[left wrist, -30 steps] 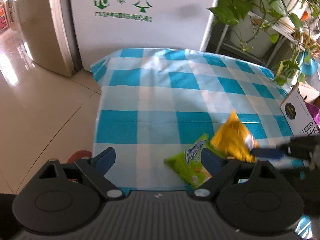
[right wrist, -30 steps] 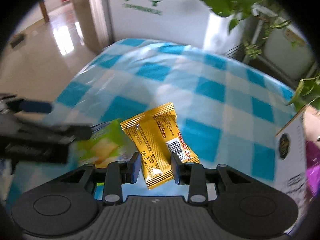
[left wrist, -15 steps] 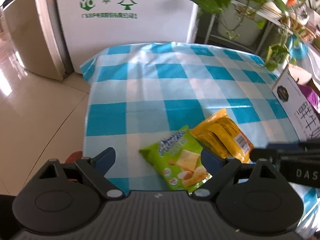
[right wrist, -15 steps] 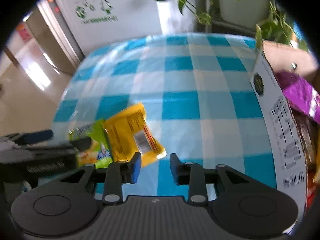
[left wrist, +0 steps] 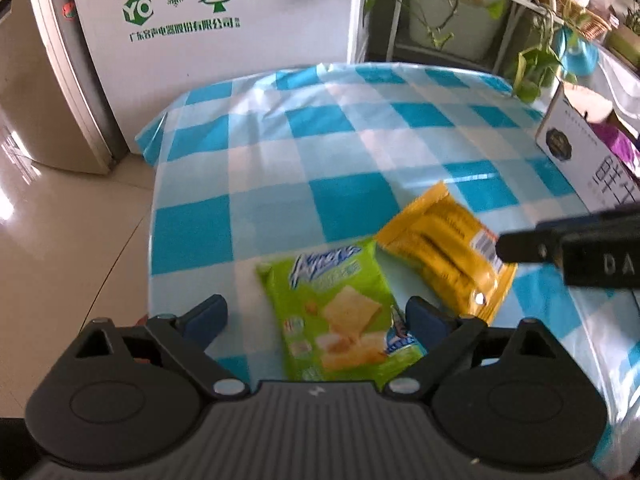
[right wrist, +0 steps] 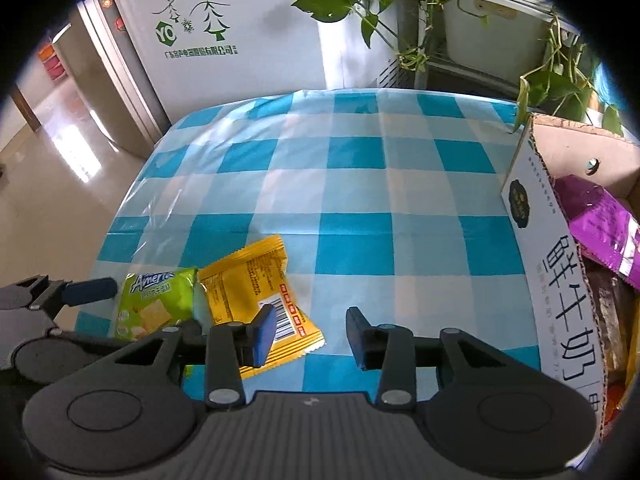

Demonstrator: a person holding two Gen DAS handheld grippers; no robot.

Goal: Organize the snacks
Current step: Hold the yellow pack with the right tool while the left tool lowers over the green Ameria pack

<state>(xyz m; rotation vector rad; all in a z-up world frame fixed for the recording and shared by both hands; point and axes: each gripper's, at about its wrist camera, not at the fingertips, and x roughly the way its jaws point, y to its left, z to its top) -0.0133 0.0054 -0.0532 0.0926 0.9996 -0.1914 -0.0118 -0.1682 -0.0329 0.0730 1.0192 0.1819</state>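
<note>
A green snack packet (left wrist: pixel 340 312) lies flat on the blue-checked table (left wrist: pixel 360 152), between the wide-set fingers of my left gripper (left wrist: pixel 314 318). Those jaws are opening and do not press on it. A yellow packet (left wrist: pixel 444 248) rests against its right side. In the right wrist view the yellow packet (right wrist: pixel 256 280) lies under the left finger of my right gripper (right wrist: pixel 311 334). These jaws are opening too, with only the packet's corner below the gap and nothing gripped. The green packet (right wrist: pixel 156 304) shows at lower left there.
A white cardboard box (right wrist: pixel 552 264) holding purple packets (right wrist: pixel 600 220) stands at the table's right edge. Trailing plants (right wrist: pixel 400 20) and a white panel (left wrist: pixel 200 40) stand behind the table. Tiled floor (left wrist: pixel 60 240) drops away past the left edge.
My right gripper, shut on the yellow packet a second ago, has let it go onto the table beside the green packet and parted its jaws. Both views have rolled. The left jaws stand slightly wider.
</note>
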